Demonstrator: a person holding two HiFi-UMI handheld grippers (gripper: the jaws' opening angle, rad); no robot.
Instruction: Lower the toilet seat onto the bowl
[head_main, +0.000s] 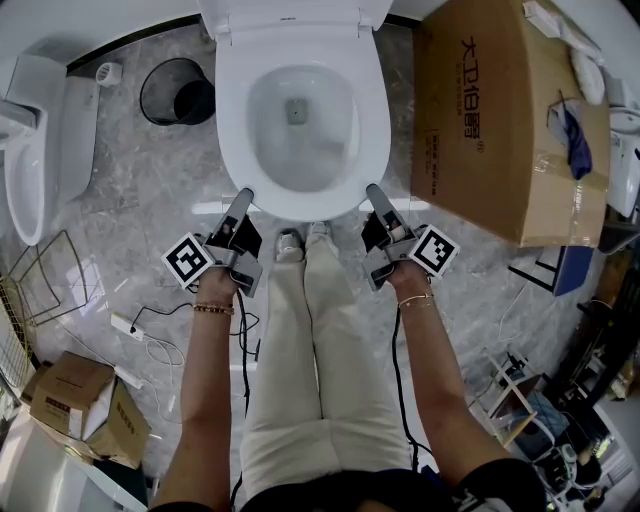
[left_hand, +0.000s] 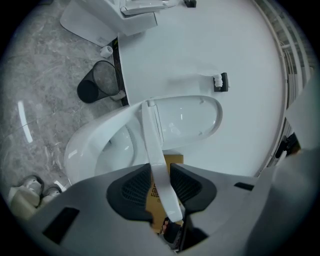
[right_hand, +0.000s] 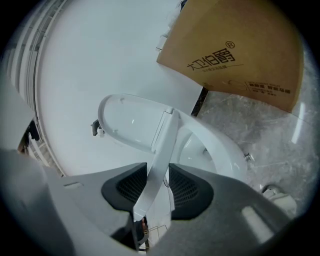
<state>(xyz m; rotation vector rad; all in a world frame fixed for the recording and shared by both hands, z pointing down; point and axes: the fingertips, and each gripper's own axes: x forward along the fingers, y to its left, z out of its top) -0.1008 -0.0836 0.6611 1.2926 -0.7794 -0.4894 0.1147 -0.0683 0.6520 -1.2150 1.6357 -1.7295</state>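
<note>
Where legible, carton (head_main: 500, 150) print: "大卫伯爵"

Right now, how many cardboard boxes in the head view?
2. A large box stands right of the toilet; a small open box sits at lower left. The clutter at lower right may hide more.

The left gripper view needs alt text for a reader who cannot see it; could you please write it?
The left gripper clamps the front rim of a white toilet seat between its dark jaws, seen edge-on, partly raised above the bowl, with the lid open behind it. A black mesh wastebasket stands on the grey marble floor beside the toilet.
</note>
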